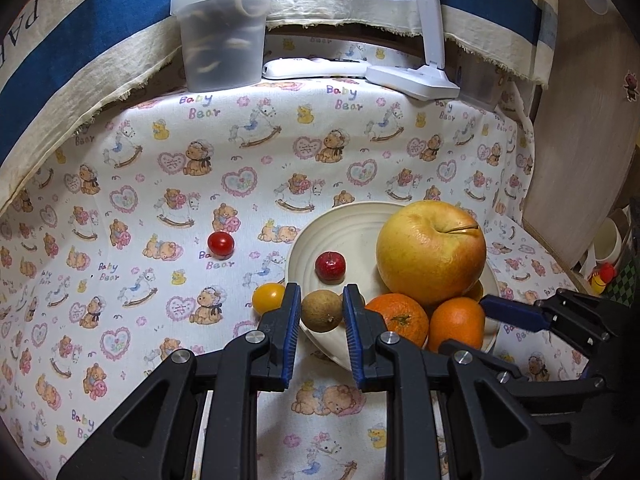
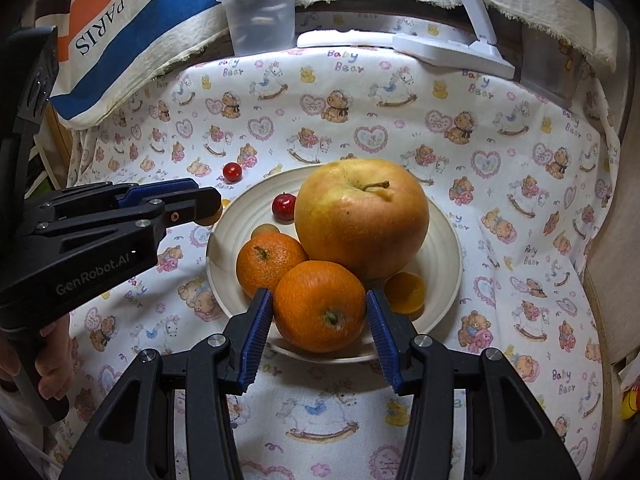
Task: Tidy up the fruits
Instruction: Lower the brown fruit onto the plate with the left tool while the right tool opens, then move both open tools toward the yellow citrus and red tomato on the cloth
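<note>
Across the whole work surface lay a tablecloth point(image 2: 500, 168) printed with bears and rocking horses, and at its far edge, toward twelve o'clock, I saw a lidded plastic tub point(image 1: 224, 36) beside a white lamp base point(image 1: 412, 78). Near the middle sat a cream plate point(image 2: 440, 256), already carrying most of the fruit. Biggest on it was a yellow-red apple point(image 2: 362, 216), stem up. At the apple's seven o'clock rested a mandarin point(image 2: 268, 264), touching it. My right gripper point(image 2: 320, 308) pinched an orange point(image 2: 320, 306) at the plate's six o'clock rim, both blue pads point(image 2: 258, 332) flat on its sides. My left gripper point(image 1: 322, 310) was clamped on a small brown fruit point(image 1: 322, 310) over the plate's rim, at nine o'clock from the mandarin. Half an orange-coloured fruit point(image 2: 406, 290) lay at the apple's five o'clock. A tiny red apple-like fruit point(image 2: 284, 207) sat on the plate at the apple's nine o'clock. Off the plate on the cloth were a yellow cherry tomato point(image 1: 267, 298) and, further out at ten o'clock, a red cherry tomato point(image 1: 221, 245).
</note>
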Action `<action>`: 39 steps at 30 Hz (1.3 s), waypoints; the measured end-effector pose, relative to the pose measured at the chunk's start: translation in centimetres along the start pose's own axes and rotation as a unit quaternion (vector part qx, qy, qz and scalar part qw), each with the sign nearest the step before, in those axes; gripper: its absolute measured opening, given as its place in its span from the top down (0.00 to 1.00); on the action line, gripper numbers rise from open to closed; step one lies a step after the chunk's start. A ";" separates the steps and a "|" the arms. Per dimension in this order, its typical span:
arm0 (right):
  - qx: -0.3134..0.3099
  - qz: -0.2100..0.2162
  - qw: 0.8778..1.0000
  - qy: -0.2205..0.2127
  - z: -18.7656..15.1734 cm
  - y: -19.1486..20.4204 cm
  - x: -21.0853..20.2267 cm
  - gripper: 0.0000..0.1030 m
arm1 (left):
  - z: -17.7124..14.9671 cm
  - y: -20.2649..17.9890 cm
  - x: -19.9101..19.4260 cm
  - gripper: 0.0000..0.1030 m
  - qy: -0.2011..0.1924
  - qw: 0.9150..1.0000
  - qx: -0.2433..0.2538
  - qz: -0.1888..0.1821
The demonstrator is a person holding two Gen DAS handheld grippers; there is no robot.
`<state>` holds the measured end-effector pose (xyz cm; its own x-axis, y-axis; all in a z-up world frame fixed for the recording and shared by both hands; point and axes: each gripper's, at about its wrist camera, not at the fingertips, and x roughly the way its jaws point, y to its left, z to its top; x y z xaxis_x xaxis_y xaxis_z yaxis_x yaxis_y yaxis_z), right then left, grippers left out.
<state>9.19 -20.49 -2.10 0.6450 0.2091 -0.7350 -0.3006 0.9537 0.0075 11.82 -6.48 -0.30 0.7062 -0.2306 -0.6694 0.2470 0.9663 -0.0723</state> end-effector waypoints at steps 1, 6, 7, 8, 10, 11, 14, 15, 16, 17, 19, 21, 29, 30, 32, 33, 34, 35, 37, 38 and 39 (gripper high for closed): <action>-0.002 -0.004 1.000 -0.004 0.0 0.0 -0.1 0.51 | 0.0 0.0 0.0 0.80 0.000 1.000 0.000 0.001; -0.004 -0.011 1.000 -0.023 0.3 -0.1 -1.0 0.51 | 0.0 -0.1 0.2 0.80 0.002 1.000 0.004 0.002; -0.002 -0.010 1.000 -0.022 0.3 -0.2 -1.0 0.50 | 0.0 -0.1 0.2 0.80 0.002 1.000 0.004 0.002; 0.001 -0.009 1.000 -0.022 0.3 -0.3 -1.0 0.44 | 0.0 -0.1 0.1 0.80 0.002 1.000 0.004 0.002; 0.006 -0.007 1.000 -0.027 0.3 -0.4 -1.1 0.38 | 0.0 0.0 0.2 0.80 0.003 1.000 0.004 0.001; 0.008 -0.007 1.000 -0.030 0.3 -0.5 -1.2 0.38 | -0.1 0.0 0.2 0.80 0.003 1.000 0.004 0.001; 0.012 -0.004 0.999 -0.035 0.4 -0.6 -1.6 0.37 | 0.0 -0.1 0.3 0.80 0.005 1.000 0.005 0.003; 0.013 -0.004 0.999 -0.036 0.4 -0.7 -1.6 0.36 | 0.0 -0.1 0.3 0.80 0.005 1.000 0.005 0.003; 0.014 -0.004 0.999 -0.037 0.3 -0.7 -1.6 0.36 | 0.0 -0.1 0.3 0.80 0.005 1.000 0.005 0.003; 0.015 -0.004 0.999 -0.038 0.3 -0.7 -1.7 0.36 | 0.0 -0.1 0.3 0.80 0.005 1.000 0.005 0.003; 0.016 -0.005 0.999 -0.037 0.3 -0.7 -1.6 0.36 | 0.0 -0.1 0.3 0.80 0.004 1.000 0.006 0.002; 0.017 -0.006 0.999 -0.037 0.3 -0.8 -1.6 0.36 | 0.0 -0.1 0.2 0.80 0.002 1.000 0.007 0.004; 0.028 -0.011 0.999 -0.045 0.4 -1.3 -2.0 0.31 | 0.2 0.2 -0.3 0.66 -0.005 1.000 0.001 0.008; 0.030 -0.012 0.998 -0.048 0.5 -1.5 -2.2 0.31 | 0.2 0.3 -0.4 0.56 -0.008 1.000 -0.001 0.011; 0.037 -0.015 0.998 -0.057 0.5 -1.8 -2.5 0.25 | 0.2 0.5 -0.6 0.43 -0.014 1.000 -0.006 0.020; 0.042 -0.018 0.997 -0.063 0.6 -2.1 -2.7 0.22 | 0.3 0.5 -0.7 0.36 -0.017 1.000 -0.008 0.024; 0.046 -0.020 0.997 -0.066 0.6 -2.2 -2.9 0.21 | 0.3 0.6 -0.9 0.33 -0.022 0.999 -0.009 0.028; 0.049 -0.021 0.996 -0.068 0.7 -2.4 -2.9 0.21 | 0.4 0.7 -1.0 0.32 -0.025 0.999 -0.011 0.030; 0.050 -0.019 0.996 -0.071 0.7 -2.6 -3.0 0.21 | 0.5 0.9 -1.4 0.28 -0.033 0.999 -0.015 0.034; 0.050 -0.020 0.996 -0.074 0.8 -2.7 -3.0 0.21 | 0.6 1.0 -1.8 0.26 -0.040 0.998 -0.014 0.039; 0.047 -0.024 0.996 -0.077 0.8 -2.7 -3.1 0.21 | 0.7 1.0 -2.1 0.22 -0.047 0.998 -0.012 0.043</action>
<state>8.56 -23.56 0.68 0.7601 0.1857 -0.6227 -0.2034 0.9781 0.0433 11.06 -5.11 1.56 0.7841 -0.1545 -0.6011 0.1666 0.9854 -0.0360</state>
